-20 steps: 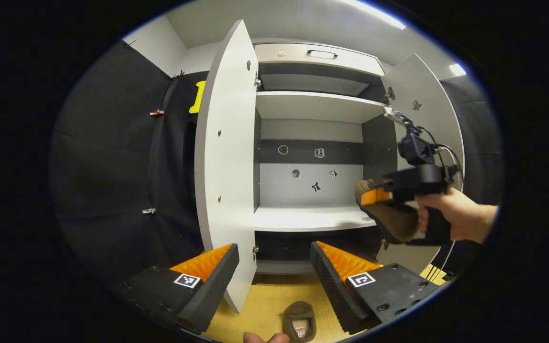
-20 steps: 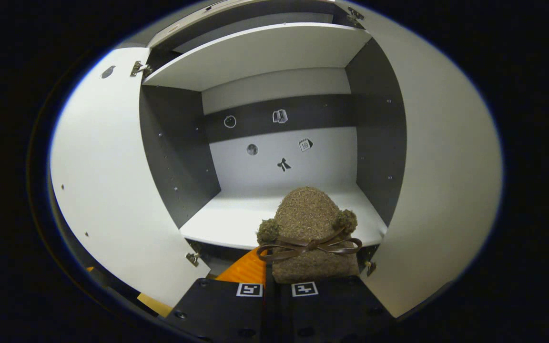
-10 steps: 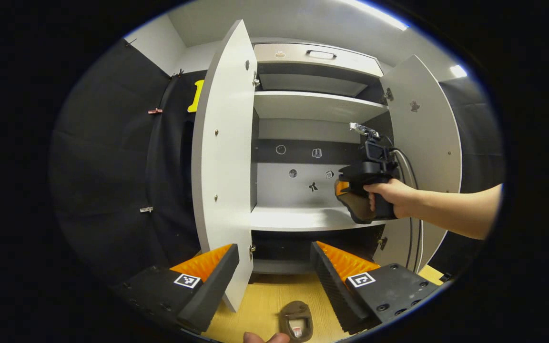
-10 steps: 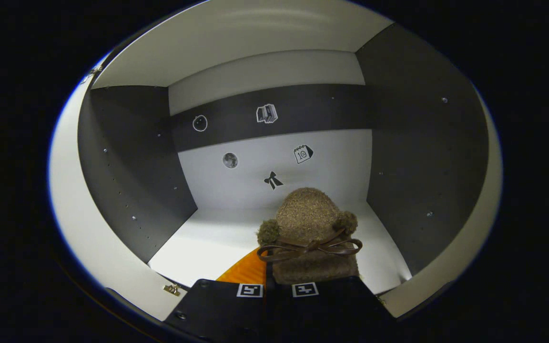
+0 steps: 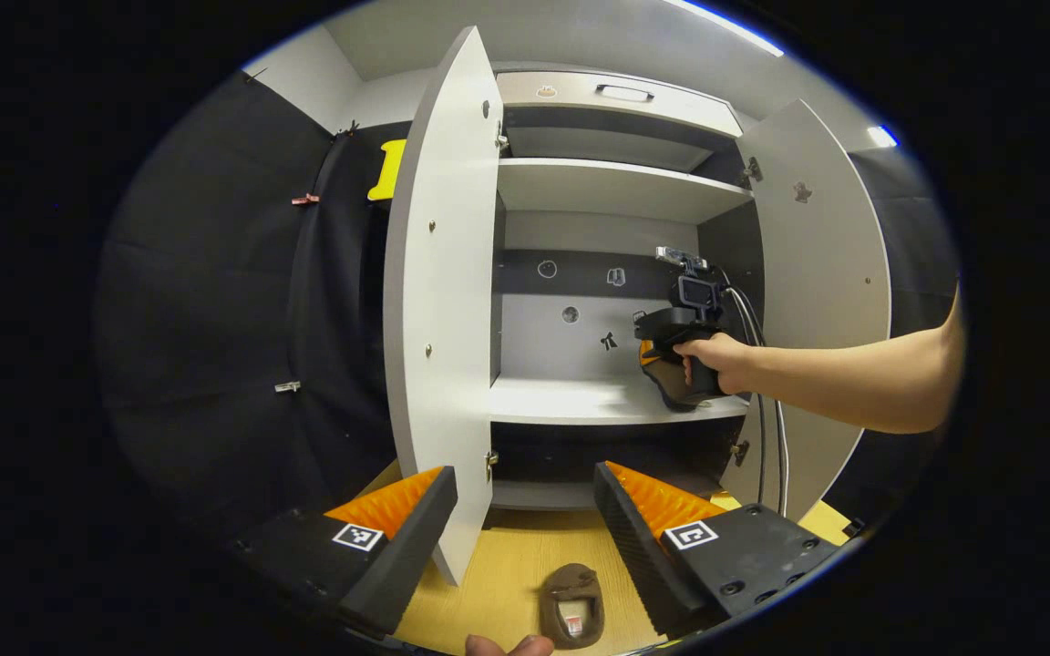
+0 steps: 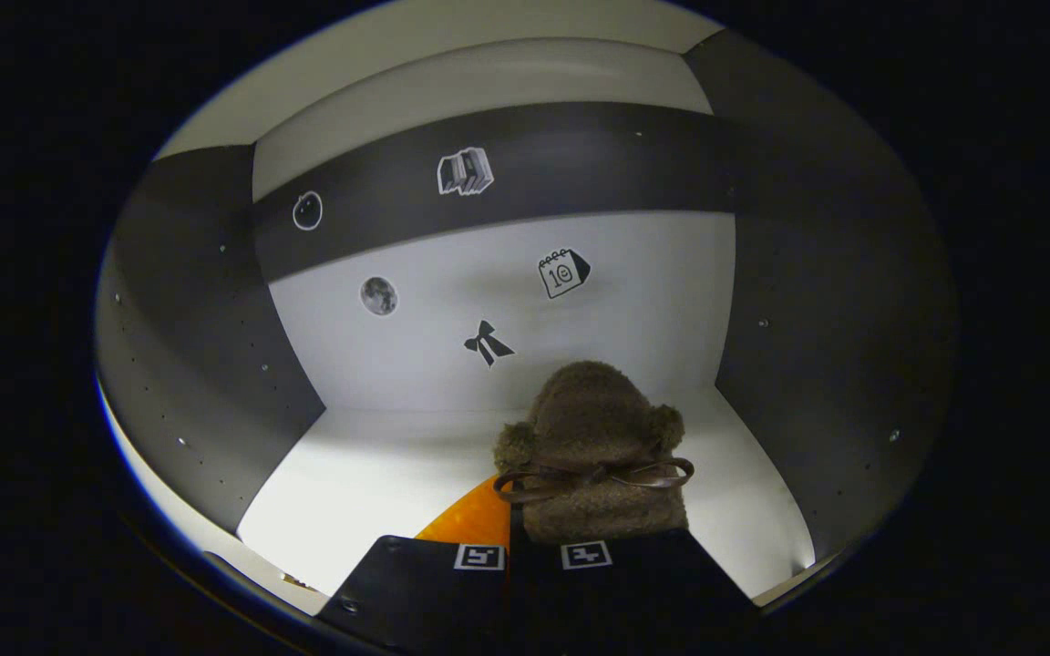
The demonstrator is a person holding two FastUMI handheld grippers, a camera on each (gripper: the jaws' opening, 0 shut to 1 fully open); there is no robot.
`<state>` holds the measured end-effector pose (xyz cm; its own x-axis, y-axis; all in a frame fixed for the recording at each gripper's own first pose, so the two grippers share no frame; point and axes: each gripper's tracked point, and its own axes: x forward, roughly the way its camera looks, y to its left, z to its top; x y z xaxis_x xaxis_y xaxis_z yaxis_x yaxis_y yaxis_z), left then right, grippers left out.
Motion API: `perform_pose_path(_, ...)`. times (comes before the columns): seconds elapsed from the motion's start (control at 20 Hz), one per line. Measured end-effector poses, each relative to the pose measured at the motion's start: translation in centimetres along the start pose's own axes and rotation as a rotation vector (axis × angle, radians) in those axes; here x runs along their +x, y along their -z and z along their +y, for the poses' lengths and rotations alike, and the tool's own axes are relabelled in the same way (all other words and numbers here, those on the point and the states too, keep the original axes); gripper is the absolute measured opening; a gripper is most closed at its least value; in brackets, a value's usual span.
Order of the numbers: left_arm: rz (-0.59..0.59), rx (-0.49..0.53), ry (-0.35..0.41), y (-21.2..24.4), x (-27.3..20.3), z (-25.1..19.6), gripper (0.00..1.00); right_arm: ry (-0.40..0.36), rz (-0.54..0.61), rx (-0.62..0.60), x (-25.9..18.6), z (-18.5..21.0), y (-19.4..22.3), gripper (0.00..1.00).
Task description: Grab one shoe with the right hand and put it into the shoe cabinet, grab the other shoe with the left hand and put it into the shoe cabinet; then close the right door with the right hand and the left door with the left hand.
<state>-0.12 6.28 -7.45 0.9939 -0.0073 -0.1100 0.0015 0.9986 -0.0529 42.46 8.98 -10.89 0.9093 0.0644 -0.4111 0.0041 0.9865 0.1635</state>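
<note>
Right tool (image 6: pixel 525 533): fingers clamped on the heel end of a fuzzy brown shoe (image 6: pixel 593 456) with a bow, its toe pointing ahead into the shoe cabinet (image 6: pixel 762 301), above the white shelf (image 6: pixel 379 474); the left gripper view shows it inside the cabinet's right side, held by a hand (image 5: pixel 715 360). Left tool (image 5: pixel 525 515): fingers spread wide, gripping nothing, in front of the cabinet with both doors open. Second shoe (image 5: pixel 571 603): on the wooden floor (image 5: pixel 507 583), low between the left tool's fingers, apart from them.

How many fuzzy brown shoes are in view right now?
2: one fuzzy brown shoe held by the right gripper inside the cabinet, the other shoe on the wooden floor.
</note>
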Motion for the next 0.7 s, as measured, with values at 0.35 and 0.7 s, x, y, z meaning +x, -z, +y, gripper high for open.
perform_pose_path(0.35,0.003,-0.019,-0.014,-0.1,-0.3,0.4,0.96,0.064,0.083,0.08,1.6,-1.1,1.5,0.17)
perform_pose_path(0.7,0.004,-0.029,-0.01,0.1,-0.2,0.0,0.96,0.014,0.079,0.042,-2.2,-0.2,0.9,0.49)
